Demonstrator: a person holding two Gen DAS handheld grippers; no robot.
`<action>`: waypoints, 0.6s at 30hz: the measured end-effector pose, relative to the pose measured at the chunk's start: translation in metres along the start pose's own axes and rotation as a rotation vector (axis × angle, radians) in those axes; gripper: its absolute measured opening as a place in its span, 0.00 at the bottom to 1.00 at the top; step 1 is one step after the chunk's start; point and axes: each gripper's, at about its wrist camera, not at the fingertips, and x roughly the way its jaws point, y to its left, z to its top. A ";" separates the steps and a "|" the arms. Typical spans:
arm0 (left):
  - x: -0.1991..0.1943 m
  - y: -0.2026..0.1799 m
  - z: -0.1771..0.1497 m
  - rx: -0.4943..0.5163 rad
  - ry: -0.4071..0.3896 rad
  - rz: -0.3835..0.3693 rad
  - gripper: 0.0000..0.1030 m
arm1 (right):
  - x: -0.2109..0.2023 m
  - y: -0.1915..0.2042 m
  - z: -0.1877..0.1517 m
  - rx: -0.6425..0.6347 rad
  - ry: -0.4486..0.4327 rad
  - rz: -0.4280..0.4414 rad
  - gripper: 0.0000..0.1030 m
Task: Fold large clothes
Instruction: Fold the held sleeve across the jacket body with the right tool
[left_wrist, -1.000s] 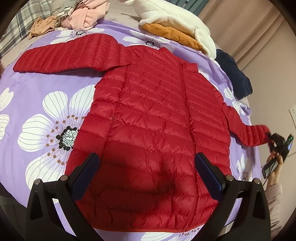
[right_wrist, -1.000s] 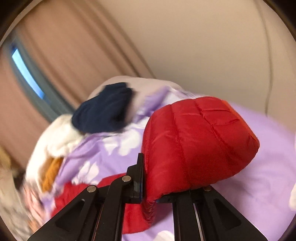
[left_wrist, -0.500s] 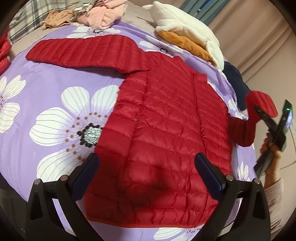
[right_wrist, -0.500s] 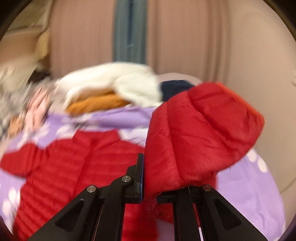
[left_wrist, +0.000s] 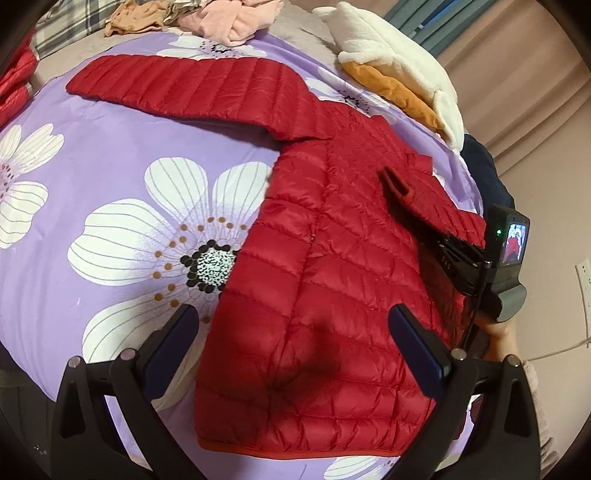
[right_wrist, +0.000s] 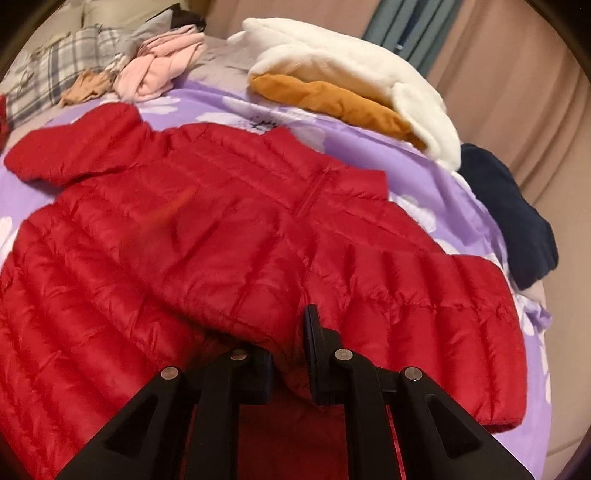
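A red quilted puffer jacket (left_wrist: 325, 266) lies front up on a purple bedspread (left_wrist: 122, 155) printed with large white flowers. One sleeve (left_wrist: 192, 86) stretches flat out to the side across the spread. The other sleeve (right_wrist: 424, 306) is doubled over the jacket's chest, and the right gripper (right_wrist: 291, 354) pinches its cuff, the jaws pressed together on the red fabric; in the left wrist view that gripper (left_wrist: 397, 184) reaches in over the chest from the right edge. The left gripper (left_wrist: 291, 347) hovers over the lower part of the jacket near the hem, its jaws spread wide with nothing between them. Beyond the collar sit a white fleece garment (right_wrist: 354, 74) on top of an orange one (right_wrist: 332, 99), with a dark navy garment (right_wrist: 506, 206) beside them, and pink clothes (right_wrist: 159, 70) are heaped by a plaid cloth (right_wrist: 55, 74)
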 end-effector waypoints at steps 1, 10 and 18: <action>0.001 0.002 0.001 -0.004 0.003 0.001 1.00 | -0.001 0.000 0.006 0.006 -0.010 0.002 0.10; 0.006 0.015 0.006 -0.024 0.018 0.018 1.00 | 0.004 0.017 0.069 0.111 -0.145 0.001 0.11; 0.013 0.031 0.017 -0.061 0.029 0.036 1.00 | 0.079 0.066 0.076 0.009 0.049 -0.021 0.20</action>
